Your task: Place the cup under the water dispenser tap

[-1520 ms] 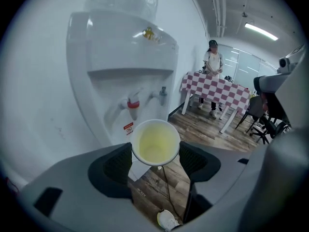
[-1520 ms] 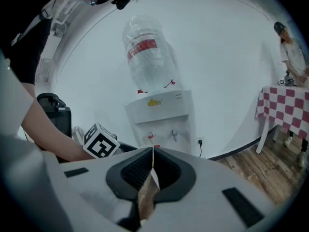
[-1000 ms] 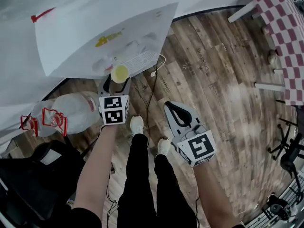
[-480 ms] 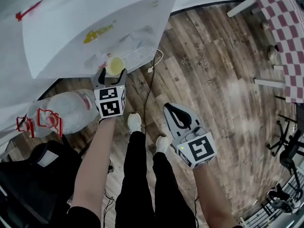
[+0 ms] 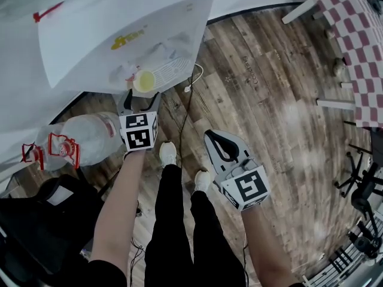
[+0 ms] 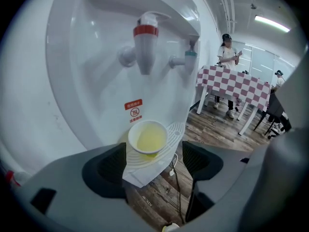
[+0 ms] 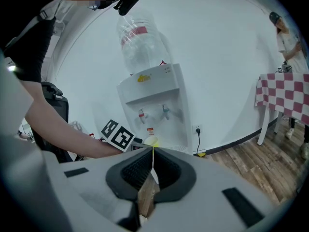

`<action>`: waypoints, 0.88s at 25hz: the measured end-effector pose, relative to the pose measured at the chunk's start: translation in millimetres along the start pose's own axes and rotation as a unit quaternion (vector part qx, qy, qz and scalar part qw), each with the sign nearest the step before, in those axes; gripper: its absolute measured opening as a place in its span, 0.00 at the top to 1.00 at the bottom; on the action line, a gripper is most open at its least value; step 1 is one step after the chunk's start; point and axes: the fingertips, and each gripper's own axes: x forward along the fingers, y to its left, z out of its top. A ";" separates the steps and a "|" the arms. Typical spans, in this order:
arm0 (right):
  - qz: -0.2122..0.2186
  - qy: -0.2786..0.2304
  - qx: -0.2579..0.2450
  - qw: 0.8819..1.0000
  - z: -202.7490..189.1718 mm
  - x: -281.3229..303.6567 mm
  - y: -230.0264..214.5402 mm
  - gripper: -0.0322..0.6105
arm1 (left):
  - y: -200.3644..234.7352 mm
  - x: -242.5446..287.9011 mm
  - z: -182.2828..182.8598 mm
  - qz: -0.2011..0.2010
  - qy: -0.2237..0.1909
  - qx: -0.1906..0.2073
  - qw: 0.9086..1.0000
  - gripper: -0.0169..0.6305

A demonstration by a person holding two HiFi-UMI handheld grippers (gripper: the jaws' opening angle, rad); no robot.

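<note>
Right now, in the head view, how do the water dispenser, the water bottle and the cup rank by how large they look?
1. water dispenser
2. water bottle
3. cup
The gaps are clear, with no ties. This is apparent size only.

The red tap (image 6: 145, 47) overhangs the cup (image 6: 148, 138), open air between them; the wooden floor (image 5: 269, 100) rightward lies open.
</note>
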 end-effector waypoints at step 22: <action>0.029 -0.065 0.003 0.997 90.5 -118.3 60.9 0.91 | -57.1 -220.3 42.2 -0.023 -0.040 -0.006 0.999 0.95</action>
